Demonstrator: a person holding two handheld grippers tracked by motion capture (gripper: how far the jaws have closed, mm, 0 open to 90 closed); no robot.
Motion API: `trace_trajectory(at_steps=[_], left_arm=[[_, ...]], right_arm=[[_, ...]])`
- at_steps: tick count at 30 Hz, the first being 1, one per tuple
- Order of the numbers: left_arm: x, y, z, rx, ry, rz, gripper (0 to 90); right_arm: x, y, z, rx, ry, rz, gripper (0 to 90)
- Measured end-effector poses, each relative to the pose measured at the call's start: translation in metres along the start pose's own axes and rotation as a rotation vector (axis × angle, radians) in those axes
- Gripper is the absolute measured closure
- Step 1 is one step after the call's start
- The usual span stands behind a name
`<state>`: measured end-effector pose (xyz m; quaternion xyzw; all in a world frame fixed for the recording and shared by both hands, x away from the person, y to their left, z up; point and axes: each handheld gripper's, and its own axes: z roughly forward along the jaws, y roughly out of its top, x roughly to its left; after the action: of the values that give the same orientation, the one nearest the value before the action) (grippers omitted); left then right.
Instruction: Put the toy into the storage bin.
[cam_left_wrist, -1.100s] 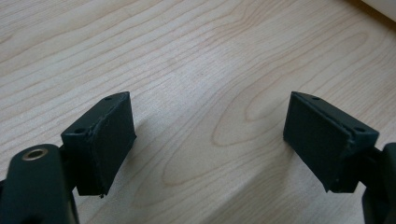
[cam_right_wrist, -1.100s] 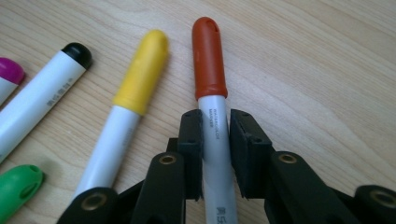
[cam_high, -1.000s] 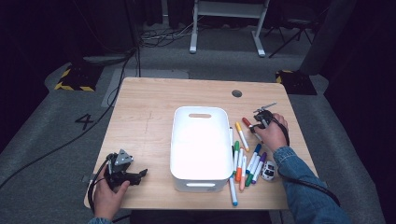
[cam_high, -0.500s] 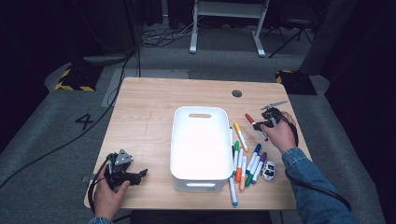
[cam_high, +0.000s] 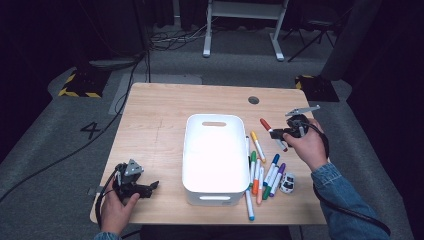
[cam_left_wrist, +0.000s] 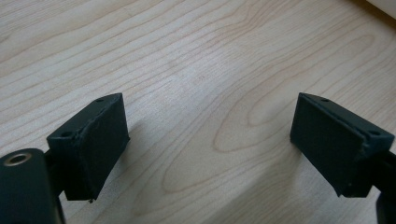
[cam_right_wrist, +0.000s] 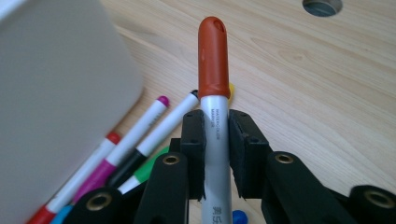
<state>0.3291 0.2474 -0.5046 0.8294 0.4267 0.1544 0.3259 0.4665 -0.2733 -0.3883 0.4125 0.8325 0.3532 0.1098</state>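
While the right claw (cam_right_wrist: 215, 154) pinches the orange-capped silver marker pen (cam_right_wrist: 214, 100) along its own axis, cap outward, the white rectangular plastic bin (cam_high: 214, 150) lies just to the claw's left. The left claw (cam_left_wrist: 210, 144), jaws spread on nothing and just widened, rests far off on the wooden tabletop (cam_high: 160, 125)

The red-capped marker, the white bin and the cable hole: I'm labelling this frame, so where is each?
red-capped marker (cam_right_wrist: 213, 56), right gripper view, on its red cap.
white bin (cam_high: 214, 150), high view, on its inner floor.
cable hole (cam_high: 253, 100), high view, on the hole's middle, far side of the table.

White bin (cam_high: 215, 150), loose markers (cam_high: 260, 172), table (cam_high: 160, 130)
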Motion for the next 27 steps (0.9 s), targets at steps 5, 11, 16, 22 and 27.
trace_trajectory(at_steps=[5,11,16,22,27], left_arm=[[-0.003,0.003,0.004,0.026,-0.012,0.017,0.1],[-0.003,0.003,0.004,0.028,-0.011,0.014,0.0],[-0.003,0.003,0.004,0.025,-0.010,0.014,0.0],[-0.003,0.003,0.004,0.025,-0.004,0.016,0.0],[-0.003,0.003,0.004,0.025,-0.005,0.016,0.0]], right_arm=[[0.017,0.007,-0.011,-0.024,0.039,-0.028,77.1],[0.037,0.015,-0.020,-0.034,0.089,-0.065,77.1],[0.056,0.021,-0.025,-0.041,0.125,-0.111,77.1],[0.079,0.029,-0.029,-0.049,0.181,-0.149,77.1],[0.097,0.034,-0.030,-0.043,0.220,-0.173,77.1]])
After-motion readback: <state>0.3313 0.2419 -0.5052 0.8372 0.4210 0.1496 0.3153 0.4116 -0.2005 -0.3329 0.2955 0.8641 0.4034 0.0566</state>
